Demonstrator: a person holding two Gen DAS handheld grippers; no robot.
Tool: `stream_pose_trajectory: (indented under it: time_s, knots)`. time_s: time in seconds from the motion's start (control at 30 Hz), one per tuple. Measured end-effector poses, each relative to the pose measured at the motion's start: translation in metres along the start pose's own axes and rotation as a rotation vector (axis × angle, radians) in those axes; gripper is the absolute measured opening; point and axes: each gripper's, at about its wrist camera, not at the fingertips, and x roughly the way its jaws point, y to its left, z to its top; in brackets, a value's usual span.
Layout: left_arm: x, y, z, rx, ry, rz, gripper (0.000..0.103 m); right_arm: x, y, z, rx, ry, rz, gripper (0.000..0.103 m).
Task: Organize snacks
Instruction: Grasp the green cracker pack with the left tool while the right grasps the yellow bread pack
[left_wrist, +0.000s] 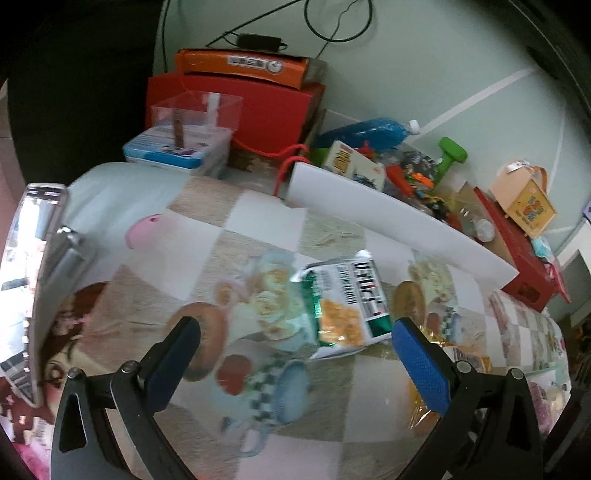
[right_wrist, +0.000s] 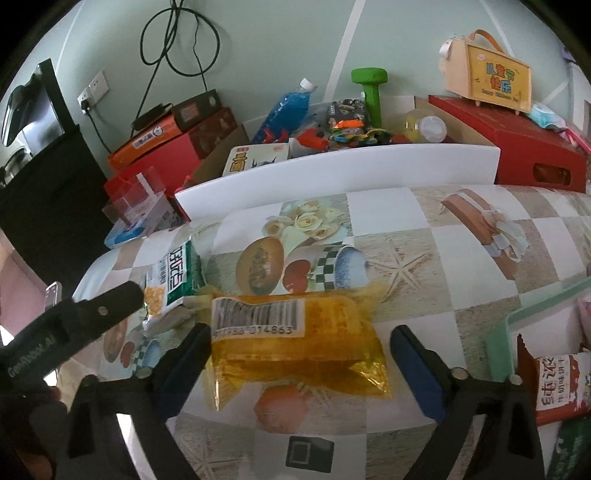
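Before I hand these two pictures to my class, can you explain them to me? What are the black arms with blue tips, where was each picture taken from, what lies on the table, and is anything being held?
There is no robot here: a person holds a two-fingered claw in each hand, with a wide-angle camera on each looking along its fingers. One picture comes from the left claw, the other from the right claw. On the checked, picture-printed tablecloth lie a green-and-white crinkly snack packet and a clear yellow plastic packet with a barcode label. Nothing is held. The left claw stands open just short of the green-and-white packet. The right claw is open with the yellow packet between its blue pads, which do not press on it. Boxes and toys sit behind a white board.
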Motion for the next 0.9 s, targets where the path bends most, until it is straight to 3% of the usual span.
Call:
stream_pose_trajectory:
  time_s: [0.17,0.7,0.9]
  knots:
    - [0.013,-0.005,0.002,-0.031,0.005,-0.054,0.103,0.000,-0.004,0.000,0.016,-0.006,-0.002,0.090]
    - [0.036,-0.016,0.001,0.016,0.009,0.004,0.102,0.003,-0.004,-0.001,0.023,0.005,0.004,0.090]
    - [0.034,-0.009,0.002,0.005,-0.004,0.025,0.087,0.003,-0.004,-0.001,0.024,0.007,0.007,0.089]
